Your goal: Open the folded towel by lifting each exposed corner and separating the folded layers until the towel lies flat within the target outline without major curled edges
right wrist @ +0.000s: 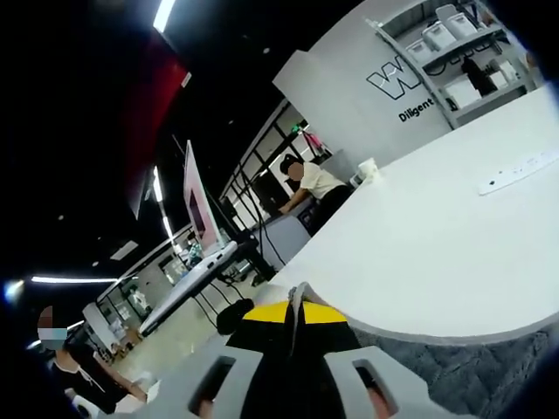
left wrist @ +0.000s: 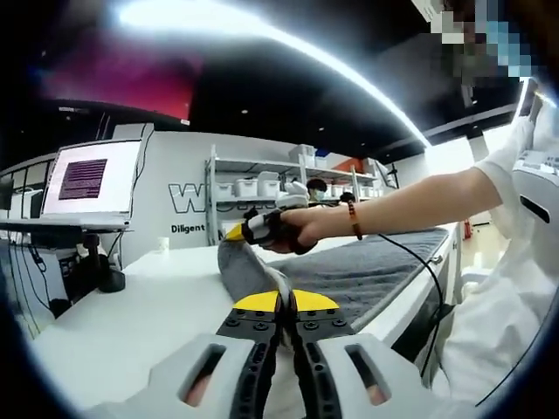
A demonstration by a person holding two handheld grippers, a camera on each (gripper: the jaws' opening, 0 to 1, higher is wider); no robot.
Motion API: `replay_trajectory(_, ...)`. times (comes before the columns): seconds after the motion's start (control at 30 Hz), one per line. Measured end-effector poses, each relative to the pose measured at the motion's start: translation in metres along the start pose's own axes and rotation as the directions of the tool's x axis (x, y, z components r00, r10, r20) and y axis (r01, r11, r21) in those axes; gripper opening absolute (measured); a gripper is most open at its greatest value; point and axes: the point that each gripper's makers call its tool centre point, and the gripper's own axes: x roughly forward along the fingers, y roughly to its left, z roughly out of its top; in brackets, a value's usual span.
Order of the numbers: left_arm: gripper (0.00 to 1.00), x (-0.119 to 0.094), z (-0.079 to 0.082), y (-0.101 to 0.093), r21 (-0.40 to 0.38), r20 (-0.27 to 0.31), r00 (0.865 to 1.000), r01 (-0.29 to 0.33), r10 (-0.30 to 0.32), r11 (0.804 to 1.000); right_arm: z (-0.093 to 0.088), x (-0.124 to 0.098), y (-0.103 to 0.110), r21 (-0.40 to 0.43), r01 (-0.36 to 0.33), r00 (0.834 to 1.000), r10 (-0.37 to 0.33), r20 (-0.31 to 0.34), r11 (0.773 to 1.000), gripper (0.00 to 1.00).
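Both our grippers, left gripper (left wrist: 285, 304) and right gripper (right wrist: 295, 312), pinch gray towel (left wrist: 367, 266) edges, jaws pressed together, lifting a fold off the white table (left wrist: 131, 314), so we judge unfolding midway, flattening still ahead.

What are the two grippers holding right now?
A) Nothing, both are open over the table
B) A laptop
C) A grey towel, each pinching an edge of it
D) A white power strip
C: in the left gripper view the left gripper is shut on the grey towel, and the right gripper pinches a lifted corner of it.
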Motion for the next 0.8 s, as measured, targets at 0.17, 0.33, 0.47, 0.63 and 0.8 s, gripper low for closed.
replay_trajectory(0.17,0.03,-0.002,-0.001,0.005,-0.009,-0.001,1.0,-0.011,0.011,1.0,-0.005,0.002,-0.002,-0.003,0.0,1.0,-0.001,-0.018,1.0,0.0)
replay_trajectory(0.33,0.05,-0.004,-0.002,0.009,-0.028,0.0,1.0,-0.027,0.027,0.999,-0.011,0.005,-0.007,-0.035,0.015,0.999,-0.016,-0.045,0.999,0.0)
replay_trajectory(0.47,0.03,-0.005,-0.003,0.014,-0.043,-0.002,0.999,-0.054,0.054,0.998,-0.014,0.006,-0.011,-0.052,0.022,0.998,-0.024,-0.055,0.998,0.0)
replay_trajectory(0.63,0.02,-0.006,-0.002,0.016,-0.065,0.006,0.998,-0.06,0.06,0.996,-0.018,0.007,-0.015,-0.045,0.024,0.997,-0.027,-0.076,0.999,0.0)
replay_trajectory(0.8,0.02,-0.009,-0.003,0.02,-0.09,0.007,0.997,-0.081,0.081,0.993,-0.021,0.007,-0.019,-0.048,0.028,0.995,-0.033,-0.093,0.998,0.0)
